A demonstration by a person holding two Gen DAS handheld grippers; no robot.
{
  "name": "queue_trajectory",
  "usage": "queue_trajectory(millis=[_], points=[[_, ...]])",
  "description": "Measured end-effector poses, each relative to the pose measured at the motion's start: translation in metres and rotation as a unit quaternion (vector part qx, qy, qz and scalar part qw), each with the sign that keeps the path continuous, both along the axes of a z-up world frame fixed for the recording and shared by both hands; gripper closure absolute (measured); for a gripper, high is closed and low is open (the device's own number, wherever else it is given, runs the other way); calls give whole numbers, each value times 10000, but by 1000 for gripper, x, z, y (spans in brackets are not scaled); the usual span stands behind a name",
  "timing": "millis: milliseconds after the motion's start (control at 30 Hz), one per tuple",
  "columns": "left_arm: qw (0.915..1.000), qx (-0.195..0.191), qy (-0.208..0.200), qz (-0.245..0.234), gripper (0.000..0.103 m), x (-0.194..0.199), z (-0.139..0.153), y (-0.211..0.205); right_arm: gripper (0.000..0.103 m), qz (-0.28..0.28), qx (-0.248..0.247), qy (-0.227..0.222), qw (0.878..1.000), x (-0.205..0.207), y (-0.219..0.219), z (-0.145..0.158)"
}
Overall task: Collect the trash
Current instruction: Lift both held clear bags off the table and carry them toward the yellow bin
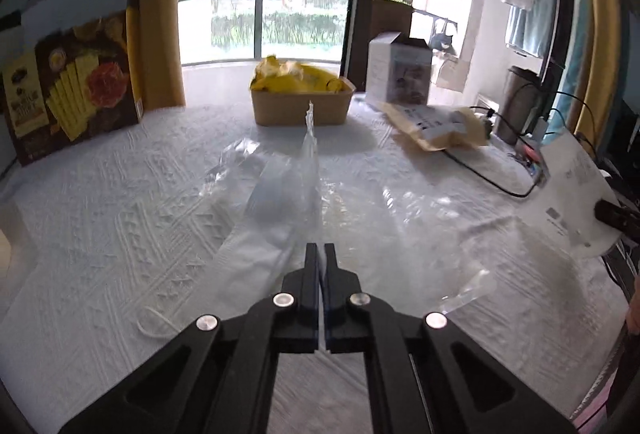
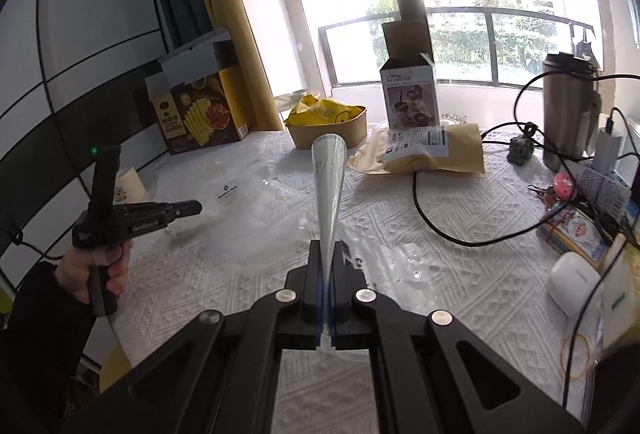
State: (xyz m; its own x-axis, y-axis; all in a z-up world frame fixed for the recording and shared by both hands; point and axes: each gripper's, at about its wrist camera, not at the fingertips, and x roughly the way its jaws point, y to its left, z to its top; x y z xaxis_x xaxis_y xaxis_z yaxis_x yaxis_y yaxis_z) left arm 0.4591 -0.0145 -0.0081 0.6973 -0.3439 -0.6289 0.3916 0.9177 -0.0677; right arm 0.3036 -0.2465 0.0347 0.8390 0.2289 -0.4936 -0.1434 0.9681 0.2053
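Right gripper (image 2: 328, 254): the black jaws are pressed together on a clear plastic bag (image 2: 326, 186). The film is pinched flat between the pads and rises from them as a narrow, stiff-looking fold that widens toward its top edge, standing up and away from the table. Below the jaws, the rest of the same glossy, crinkled film spreads over the cloth.

Left gripper (image 1: 320, 250): the jaws are closed, with only a hairline gap showing between the pads. A thin strip of clear film (image 1: 310, 154) runs up from just ahead of the tips to a twisted point; whether the pads actually pinch its edge cannot be told from the left wrist view. In the right wrist view this gripper (image 2: 192, 208) is seen from the side, held by a person's hand (image 2: 94, 270) in a dark sleeve, its tips over the left edge of the plastic.

Surroundings: a white embossed tablecloth (image 2: 400, 294) with a raised geometric weave covers the table. Behind the bag stands a brown paper bowl holding crumpled yellow wrappers (image 2: 328, 122). To the left stands a dark printed cardboard box with yellow wafer pictures (image 2: 196, 114); to the right, a tan padded mailer with a white label (image 2: 436, 152), a small white open-topped carton (image 2: 408, 90), a black cable (image 2: 440, 230) and a steel tumbler (image 2: 568, 110).
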Motion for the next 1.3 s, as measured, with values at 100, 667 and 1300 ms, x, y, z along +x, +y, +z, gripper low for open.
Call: queue_trajectory(millis=[100,667,1300], points=[[9996,-35,-288,5,102,-26,19,-7,101,5,9,-78,10000,-15,-1,5],[9902,-515,-1284,211,102,-166,83,14,101,236,-127,-469,9985,-95,24,24],[9820,-382,-1648,837,102,-300,76,77,101,875,-324,-829,9922,-145,97,35]])
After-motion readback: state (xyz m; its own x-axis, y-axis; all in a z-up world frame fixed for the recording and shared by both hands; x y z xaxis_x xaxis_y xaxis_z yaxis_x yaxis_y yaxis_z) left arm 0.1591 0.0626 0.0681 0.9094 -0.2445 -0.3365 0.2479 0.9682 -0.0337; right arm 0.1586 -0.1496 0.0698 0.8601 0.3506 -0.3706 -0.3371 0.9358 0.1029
